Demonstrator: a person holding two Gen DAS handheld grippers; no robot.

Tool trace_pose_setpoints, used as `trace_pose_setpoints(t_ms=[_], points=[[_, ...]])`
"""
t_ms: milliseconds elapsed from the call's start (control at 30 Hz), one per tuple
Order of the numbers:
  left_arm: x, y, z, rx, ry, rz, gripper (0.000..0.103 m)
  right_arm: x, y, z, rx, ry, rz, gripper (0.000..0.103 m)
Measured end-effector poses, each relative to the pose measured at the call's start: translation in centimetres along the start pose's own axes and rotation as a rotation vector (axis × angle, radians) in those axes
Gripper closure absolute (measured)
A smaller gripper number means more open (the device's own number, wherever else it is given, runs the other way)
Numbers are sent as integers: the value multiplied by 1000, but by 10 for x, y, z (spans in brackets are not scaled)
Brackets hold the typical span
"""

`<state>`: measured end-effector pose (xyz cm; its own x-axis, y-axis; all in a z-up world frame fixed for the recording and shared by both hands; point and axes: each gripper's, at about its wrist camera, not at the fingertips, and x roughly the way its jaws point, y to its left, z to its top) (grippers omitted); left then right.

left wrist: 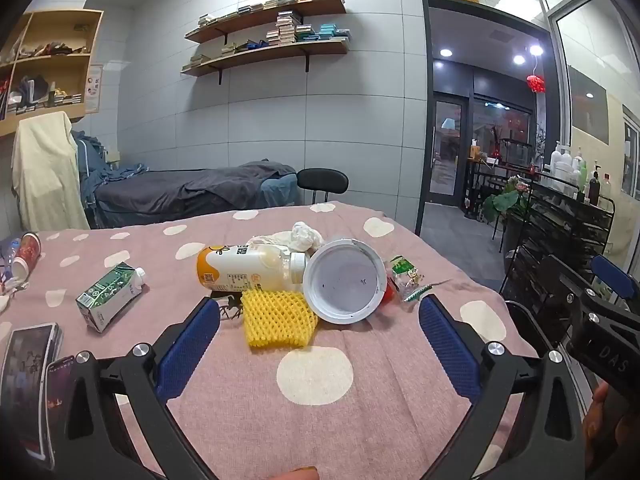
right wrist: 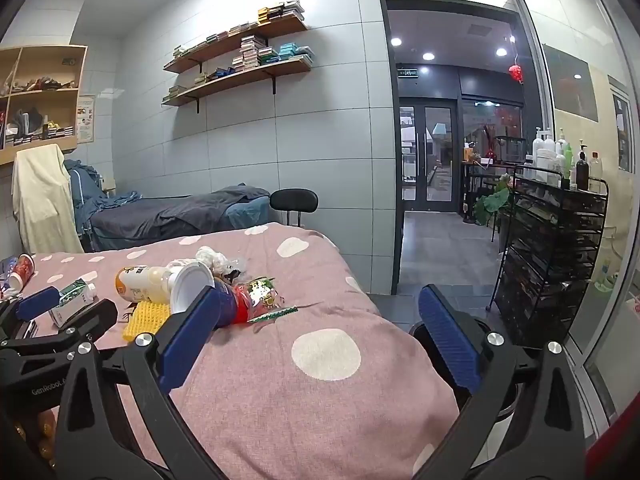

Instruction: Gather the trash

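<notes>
Trash pile (left wrist: pixel 304 280) beyond spread left tongs (left wrist: pixel 320 344)

We see the surface (left wrist: pixel 224 400) draped in soft matt pink cloth; the yellow foam net (left wrist: pixel 276 320) looks spongy and ribbed; the bottle (left wrist: pixel 248 270) is glossy plastic; the green carton (left wrist: pixel 108 294) is smooth printed card; our left tool (left wrist: pixel 320 336) has ridged blue pads (left wrist: pixel 188 344) on matt black plastic.

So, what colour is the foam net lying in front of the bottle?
Yellow. The foam net shows best in the left wrist view, just ahead of the open jaws.
</notes>
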<state>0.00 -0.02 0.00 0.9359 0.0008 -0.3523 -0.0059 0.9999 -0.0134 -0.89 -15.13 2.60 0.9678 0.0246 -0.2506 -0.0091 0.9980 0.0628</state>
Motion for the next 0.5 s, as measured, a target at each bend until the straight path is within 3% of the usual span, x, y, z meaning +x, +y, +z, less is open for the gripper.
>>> trace_pose_setpoints(t_ms=[500], points=[[-1, 1, 0, -8, 1, -5, 6, 3, 0, 2, 1, 1, -2, 5]])
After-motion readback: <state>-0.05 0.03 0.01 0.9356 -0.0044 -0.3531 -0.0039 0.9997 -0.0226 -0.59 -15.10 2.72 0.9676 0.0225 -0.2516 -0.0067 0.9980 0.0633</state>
